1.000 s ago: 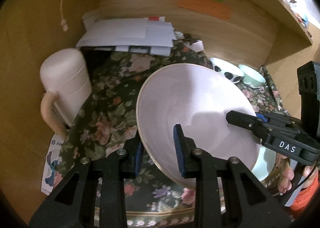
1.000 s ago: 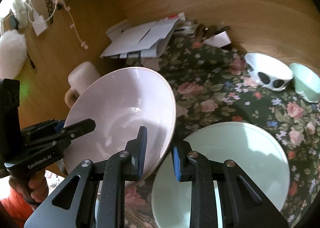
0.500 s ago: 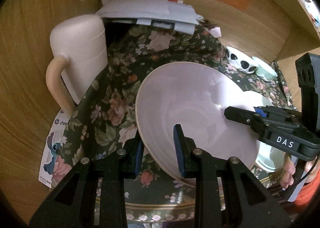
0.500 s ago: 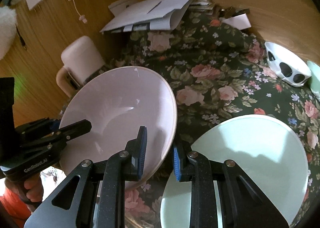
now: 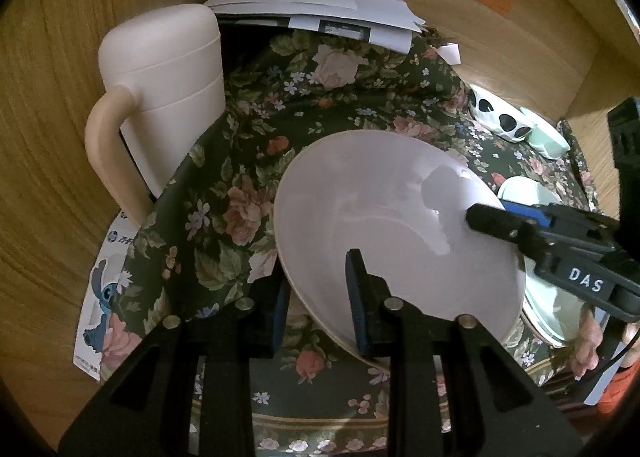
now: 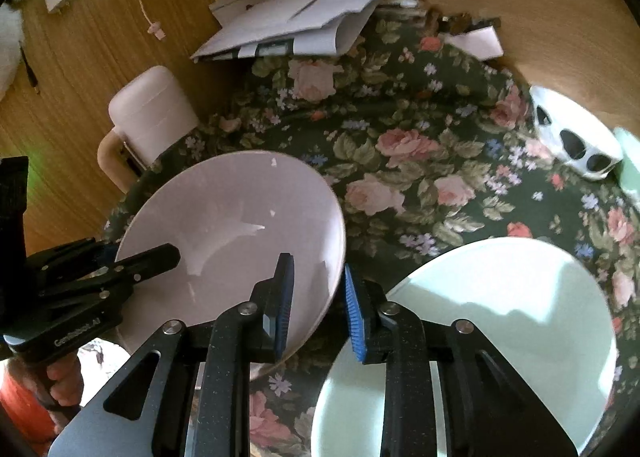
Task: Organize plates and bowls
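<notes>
A pale pink plate [image 5: 384,233] is held between both grippers above the floral cloth. My left gripper [image 5: 318,297] is shut on its left rim. My right gripper [image 6: 318,307] is shut on its right rim; the plate also shows in the right wrist view [image 6: 232,241]. A mint green plate [image 6: 480,321] lies on the cloth to the right, below the right gripper. A white bowl with black spots [image 6: 576,137] and a mint bowl [image 5: 546,137] stand at the far right.
A cream lidded jug with a handle [image 5: 160,97] stands at the left by the wooden wall. A stack of white papers [image 5: 312,13] lies at the back. A Stitch card [image 5: 100,317] lies at the cloth's left edge.
Both grippers have carried the pink plate lower and leftward, closer to the cloth and the jug. The grips are unchanged.
</notes>
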`<state>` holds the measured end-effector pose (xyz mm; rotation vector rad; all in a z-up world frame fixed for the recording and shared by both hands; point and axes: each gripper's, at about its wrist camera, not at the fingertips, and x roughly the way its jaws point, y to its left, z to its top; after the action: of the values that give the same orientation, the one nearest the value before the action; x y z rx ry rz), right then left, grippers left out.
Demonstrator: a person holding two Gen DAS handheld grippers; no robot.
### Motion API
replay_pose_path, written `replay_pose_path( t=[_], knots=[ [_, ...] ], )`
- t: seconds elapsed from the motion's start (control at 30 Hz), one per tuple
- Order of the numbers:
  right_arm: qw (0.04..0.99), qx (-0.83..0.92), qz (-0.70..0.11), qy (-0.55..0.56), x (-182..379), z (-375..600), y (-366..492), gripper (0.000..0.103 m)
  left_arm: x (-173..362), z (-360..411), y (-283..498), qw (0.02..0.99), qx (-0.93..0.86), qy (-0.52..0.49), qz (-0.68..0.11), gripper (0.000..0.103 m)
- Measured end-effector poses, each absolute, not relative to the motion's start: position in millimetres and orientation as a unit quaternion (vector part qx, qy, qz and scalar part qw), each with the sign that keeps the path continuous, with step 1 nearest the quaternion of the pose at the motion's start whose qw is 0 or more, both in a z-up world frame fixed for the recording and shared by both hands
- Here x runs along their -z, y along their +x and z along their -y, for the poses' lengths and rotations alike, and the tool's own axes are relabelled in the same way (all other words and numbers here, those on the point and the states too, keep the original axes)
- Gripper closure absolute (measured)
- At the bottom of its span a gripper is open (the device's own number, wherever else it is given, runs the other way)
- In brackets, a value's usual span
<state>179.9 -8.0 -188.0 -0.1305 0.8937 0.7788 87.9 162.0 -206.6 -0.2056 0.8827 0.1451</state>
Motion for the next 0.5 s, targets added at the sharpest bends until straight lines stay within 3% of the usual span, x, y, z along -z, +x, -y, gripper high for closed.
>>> replay_pose_path(
  t=[0.1, 0.27, 0.5],
  knots=[
    [0.833, -0.366, -0.410, -0.066, 181, 14, 178, 0.078, 201, -161, 86, 0.898, -0.075, -0.093, -0.423, 0.072],
    [0.842, -0.361, -0.398, -0.058, 168, 31, 177, 0.073, 179, -159, 81, 0.908, -0.089, -0.095, -0.399, 0.041],
    [0.869, -0.331, -0.367, -0.036, 144, 70, 182, 0.049, 142, -141, 84, 0.924, -0.079, -0.086, -0.365, 0.034]
  ],
)
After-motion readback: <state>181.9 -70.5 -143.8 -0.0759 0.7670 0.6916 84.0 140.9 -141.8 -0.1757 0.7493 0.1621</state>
